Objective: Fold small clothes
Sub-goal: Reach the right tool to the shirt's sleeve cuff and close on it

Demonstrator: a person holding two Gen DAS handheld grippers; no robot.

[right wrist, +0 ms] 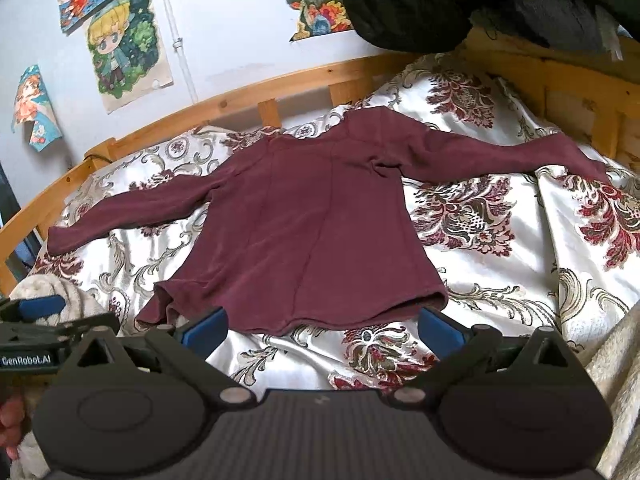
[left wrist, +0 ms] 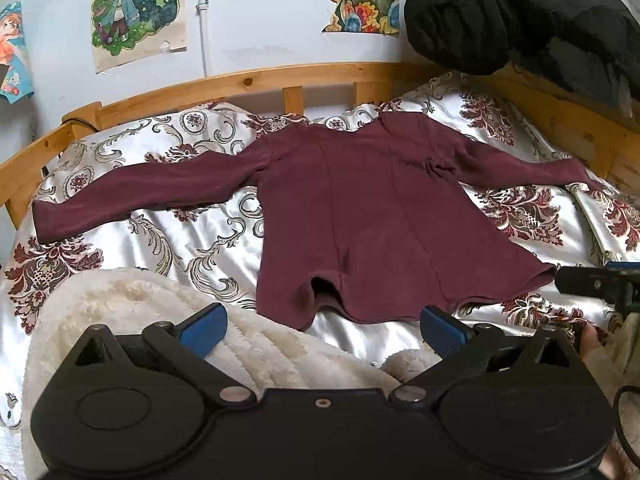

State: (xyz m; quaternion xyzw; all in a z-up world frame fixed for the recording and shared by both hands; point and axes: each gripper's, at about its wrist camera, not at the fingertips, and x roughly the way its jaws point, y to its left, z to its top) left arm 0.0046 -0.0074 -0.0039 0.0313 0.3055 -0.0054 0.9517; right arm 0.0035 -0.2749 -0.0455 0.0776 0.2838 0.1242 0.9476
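Note:
A maroon long-sleeved top lies spread flat on the bed, both sleeves stretched out to the sides, hem toward me. It also shows in the right wrist view. My left gripper is open and empty, just short of the hem's left part. My right gripper is open and empty, just short of the hem's middle. The right gripper's tip shows at the right edge of the left wrist view; the left gripper shows at the left edge of the right wrist view.
A satin floral bedspread covers the bed. A cream fleece blanket lies at the near left. A wooden bed rail runs along the back. A black padded bundle sits at the back right. Posters hang on the wall.

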